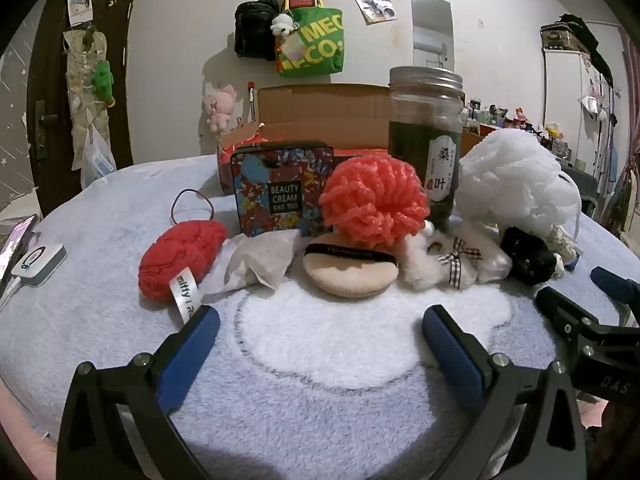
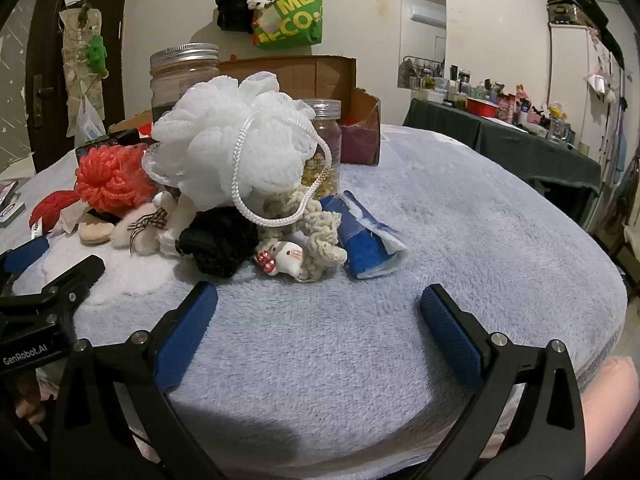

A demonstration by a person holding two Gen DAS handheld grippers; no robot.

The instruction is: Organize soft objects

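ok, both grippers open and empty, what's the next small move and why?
Probably ease the left gripper forward to the beige powder puff: it lies nearest, straight ahead, unobstructed, while the right gripper faces a tangled pile.

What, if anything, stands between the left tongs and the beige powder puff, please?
Nothing visible does. The left tongs are open, and only bare fleece blanket lies between them and the powder puff. The coral mesh pouf rests behind the puff, not in front.

Left claw point(image 1: 320, 324) wide open, tilted downward, right claw point(image 2: 318, 302) likewise, side by side, both empty
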